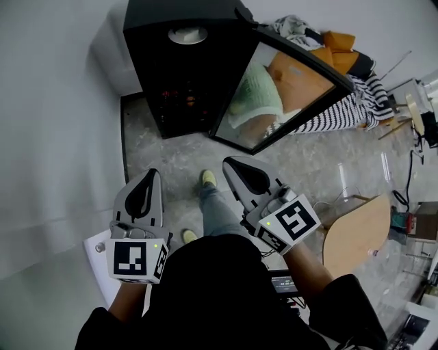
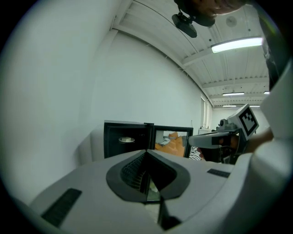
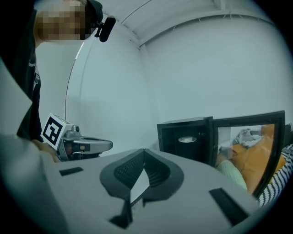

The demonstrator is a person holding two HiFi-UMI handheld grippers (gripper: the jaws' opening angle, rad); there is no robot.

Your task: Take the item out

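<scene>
A black cabinet (image 1: 147, 17) stands on the floor against the white wall, with its glass door (image 1: 287, 89) swung open to the right. On its upper shelf sits a round silver item (image 1: 187, 34), also seen in the left gripper view (image 2: 126, 139) and the right gripper view (image 3: 187, 139). My left gripper (image 1: 152, 172) and right gripper (image 1: 228, 162) hang side by side well short of the cabinet, both pointing at it. Each is shut with nothing between its jaws. The lower inside of the cabinet is dark.
A pile of striped (image 1: 342, 113) and orange (image 1: 339, 41) cloth lies behind the open door and is mirrored in its glass. A round wooden board (image 1: 356, 236) stands at the right. The person's feet (image 1: 207, 179) are on the grey floor below the grippers.
</scene>
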